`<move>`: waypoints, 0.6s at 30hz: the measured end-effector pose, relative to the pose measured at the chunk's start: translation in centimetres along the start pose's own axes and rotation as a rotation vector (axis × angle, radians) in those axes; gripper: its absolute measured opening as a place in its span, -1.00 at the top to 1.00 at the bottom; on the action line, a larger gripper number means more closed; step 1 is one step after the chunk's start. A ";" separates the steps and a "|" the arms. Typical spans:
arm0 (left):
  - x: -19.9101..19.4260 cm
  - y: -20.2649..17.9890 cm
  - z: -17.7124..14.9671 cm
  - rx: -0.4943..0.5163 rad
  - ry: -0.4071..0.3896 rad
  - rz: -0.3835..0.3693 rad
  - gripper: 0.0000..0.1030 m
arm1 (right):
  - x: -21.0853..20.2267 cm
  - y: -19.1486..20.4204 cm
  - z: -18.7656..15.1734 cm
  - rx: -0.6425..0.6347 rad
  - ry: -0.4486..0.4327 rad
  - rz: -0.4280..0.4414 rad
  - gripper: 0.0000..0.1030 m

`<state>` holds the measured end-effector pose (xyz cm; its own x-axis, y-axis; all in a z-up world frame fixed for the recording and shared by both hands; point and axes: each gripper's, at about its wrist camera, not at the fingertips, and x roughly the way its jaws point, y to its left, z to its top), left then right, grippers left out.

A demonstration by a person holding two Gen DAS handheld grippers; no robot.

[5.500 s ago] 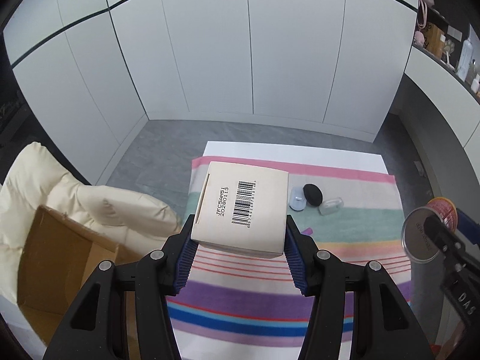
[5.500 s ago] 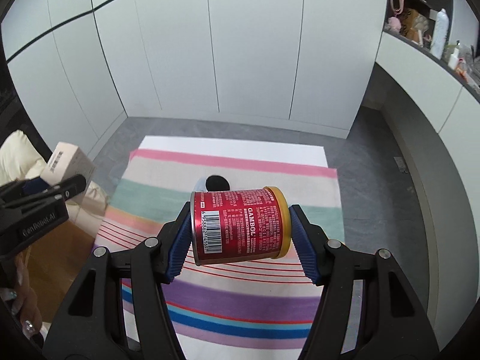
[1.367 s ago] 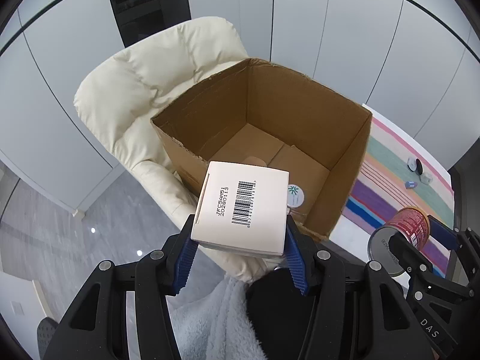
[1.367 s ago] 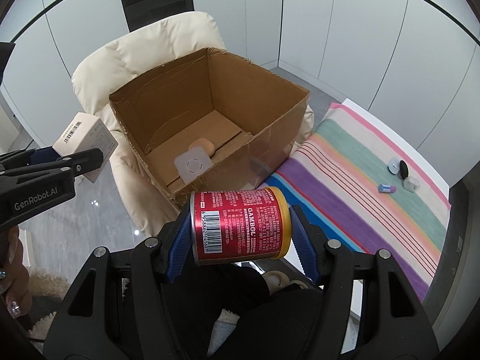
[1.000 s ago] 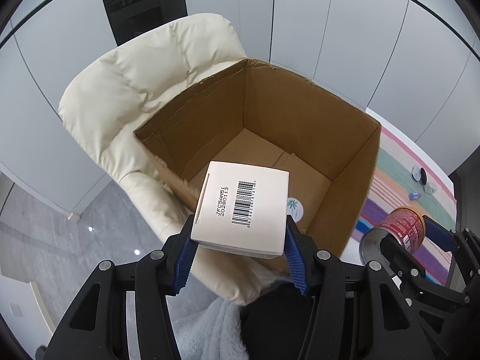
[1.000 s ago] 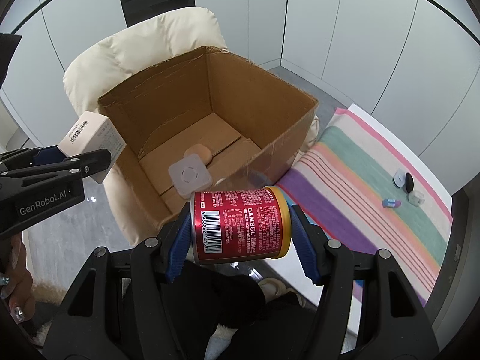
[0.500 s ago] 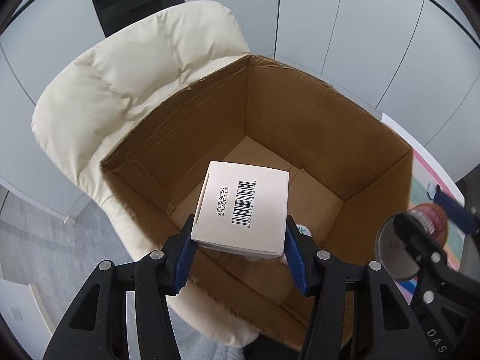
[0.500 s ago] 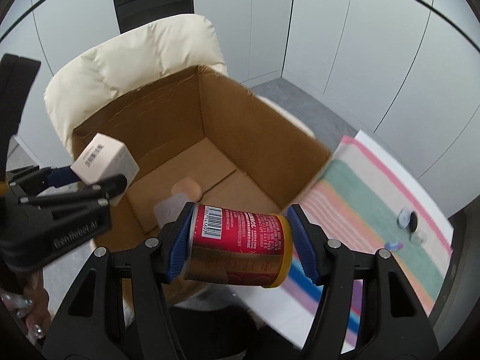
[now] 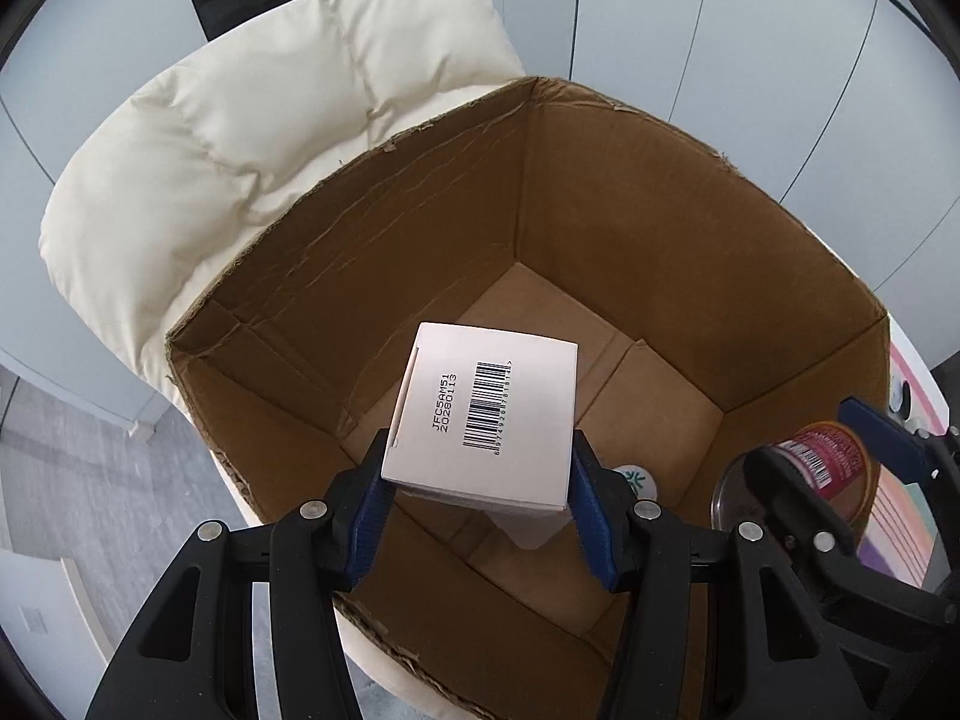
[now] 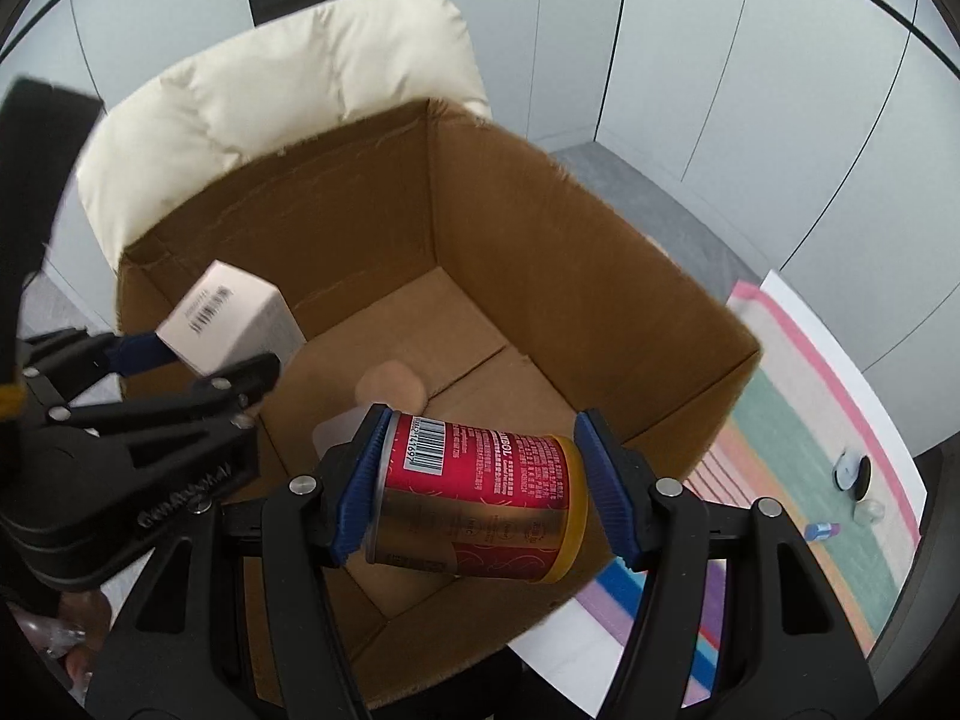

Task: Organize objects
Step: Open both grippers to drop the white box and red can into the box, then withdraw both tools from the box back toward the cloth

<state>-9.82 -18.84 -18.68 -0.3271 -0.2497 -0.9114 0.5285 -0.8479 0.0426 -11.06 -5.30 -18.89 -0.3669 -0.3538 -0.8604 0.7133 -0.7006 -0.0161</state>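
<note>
Now: both loads over the cardboard box (image 9: 630, 228) | left tongs (image 9: 480, 516) pinch the white carton (image 9: 483, 414) | right tongs (image 10: 480, 498) pinch the red can (image 10: 480, 498), tilted | step: dropping off | next: lower inside, clear of the items below, then spread the jaws.

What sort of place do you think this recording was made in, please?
Probably a home or a modern office room: a cream padded chair holding a cardboard box, plain white wall panels, and a striped cloth on a table.

A cardboard box (image 9: 600, 228) sits on a cream padded chair (image 9: 252, 138) beside a striped cloth (image 10: 798, 420).
</note>
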 end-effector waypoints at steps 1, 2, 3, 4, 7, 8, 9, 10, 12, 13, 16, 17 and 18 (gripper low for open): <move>0.1 0.1 0.0 0.000 0.002 -0.005 -0.08 | 0.3 0.0 -0.1 0.003 0.006 0.001 -0.25; 0.2 0.1 0.0 0.000 0.003 -0.011 -0.11 | 0.5 -0.1 -0.2 0.009 0.009 0.005 -0.26; 0.2 0.2 0.0 -0.003 0.003 -0.020 -0.11 | 0.7 -0.3 -0.3 0.016 0.014 0.009 -0.26; 0.2 0.1 0.0 -0.006 0.004 -0.024 -0.13 | 0.9 -0.5 -0.3 0.028 0.017 0.016 -0.26; 0.4 0.7 0.0 -0.029 0.009 -0.022 -0.36 | 1.1 -1.2 -0.3 0.052 0.016 -0.002 -0.53; 0.5 1.0 0.1 -0.035 0.008 -0.027 -0.40 | 1.2 -1.4 -0.2 0.058 0.015 -0.009 -0.66; 0.5 1.2 0.2 -0.044 0.009 -0.034 -0.41 | 1.2 -1.5 -0.2 0.065 0.013 -0.008 -0.68; 0.6 1.4 0.2 -0.053 0.011 -0.039 -0.41 | 1.1 -1.8 -0.2 0.075 0.013 -0.001 -0.69; 0.6 1.7 0.1 -0.068 0.013 -0.052 -0.41 | 1.1 -2.3 -0.4 0.098 0.011 0.011 -0.69; 0.6 1.7 0.1 -0.071 0.013 -0.054 -0.41 | 1.1 -2.4 -0.3 0.104 0.011 0.016 -0.69; 0.4 1.5 0.1 -0.063 0.012 -0.051 -0.41 | 1.1 -2.6 -0.4 0.108 0.012 0.016 -0.69; 0.4 1.4 0.1 -0.058 0.011 -0.048 -0.41 | 1.1 -2.6 -0.4 0.107 0.014 0.018 -0.69; 0.2 1.3 0.1 -0.052 0.009 -0.047 -0.42 | 1.0 -2.7 -0.4 0.106 0.014 0.018 -0.69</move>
<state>-9.29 -20.02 -18.80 -0.3459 -0.2058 -0.9154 0.5525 -0.8332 -0.0215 -13.07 -3.53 -19.93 -0.3463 -0.3587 -0.8669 0.6522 -0.7562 0.0524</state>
